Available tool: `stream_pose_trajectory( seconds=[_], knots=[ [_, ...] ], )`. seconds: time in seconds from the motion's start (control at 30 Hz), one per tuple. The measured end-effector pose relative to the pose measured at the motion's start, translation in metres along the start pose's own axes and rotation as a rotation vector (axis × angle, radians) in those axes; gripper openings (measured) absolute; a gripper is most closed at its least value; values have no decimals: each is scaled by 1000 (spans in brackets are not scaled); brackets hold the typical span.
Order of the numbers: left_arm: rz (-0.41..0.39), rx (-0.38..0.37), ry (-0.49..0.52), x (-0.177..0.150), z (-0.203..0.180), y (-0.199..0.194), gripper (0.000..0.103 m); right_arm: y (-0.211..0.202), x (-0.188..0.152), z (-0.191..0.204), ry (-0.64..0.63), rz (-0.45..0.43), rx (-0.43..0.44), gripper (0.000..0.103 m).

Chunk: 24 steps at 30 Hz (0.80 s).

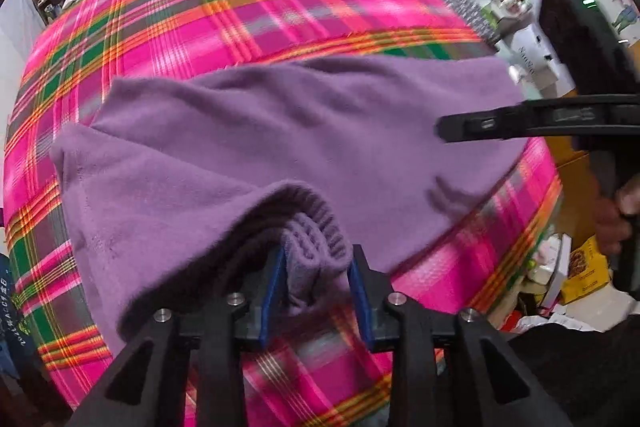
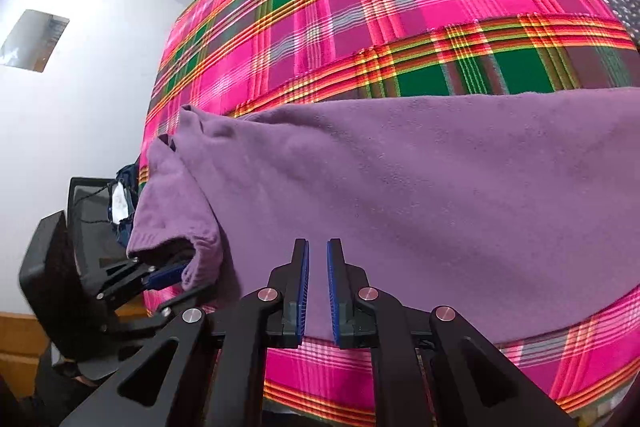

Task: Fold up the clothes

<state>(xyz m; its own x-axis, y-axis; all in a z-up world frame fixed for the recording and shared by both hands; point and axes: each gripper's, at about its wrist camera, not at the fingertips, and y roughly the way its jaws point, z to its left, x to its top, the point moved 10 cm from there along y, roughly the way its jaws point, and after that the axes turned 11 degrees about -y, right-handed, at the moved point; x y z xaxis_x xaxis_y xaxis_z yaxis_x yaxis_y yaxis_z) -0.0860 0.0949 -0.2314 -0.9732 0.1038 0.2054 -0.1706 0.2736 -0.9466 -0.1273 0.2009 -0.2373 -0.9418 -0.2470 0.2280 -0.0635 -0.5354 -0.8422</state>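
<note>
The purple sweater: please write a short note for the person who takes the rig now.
Left tool: shut on the ribbed cuff of the purple sweater, lifted a little.
Right tool: slightly open, empty, low over the sweater's near edge.
The sweater lies mostly flat on the plaid blanket.
Done: garment spread, one sleeve gripped.
Left: fold the sleeve in, then the body.

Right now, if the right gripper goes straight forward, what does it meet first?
Probably the purple fleece garment: the right gripper points across it, just above the near edge. Height above the fabric is unclear.
</note>
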Motion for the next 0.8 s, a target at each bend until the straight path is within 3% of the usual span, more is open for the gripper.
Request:
stream_pose_trajectory(
  seconds=[0.13,0.23,0.37,0.5,0.67,0.8],
  knots=[
    [-81,-102,-94,0,3,-39,34,2,0,8,-35,3,17,11],
    [-149,-121,-191,4,20,-65,34,12,2,23,-81,12,32,14],
    [-205,-104,-338,9,66,-82,35,25,4,46,-140,17,53,25],
    [-151,-134,-430,10,102,-64,36,35,2,67,-197,24,81,27],
    [-60,-232,-540,8,117,-37,36,46,-7,87,-260,49,96,38],
    [11,-301,-595,7,119,-22,36,55,-13,94,-256,73,96,39]
  ],
)
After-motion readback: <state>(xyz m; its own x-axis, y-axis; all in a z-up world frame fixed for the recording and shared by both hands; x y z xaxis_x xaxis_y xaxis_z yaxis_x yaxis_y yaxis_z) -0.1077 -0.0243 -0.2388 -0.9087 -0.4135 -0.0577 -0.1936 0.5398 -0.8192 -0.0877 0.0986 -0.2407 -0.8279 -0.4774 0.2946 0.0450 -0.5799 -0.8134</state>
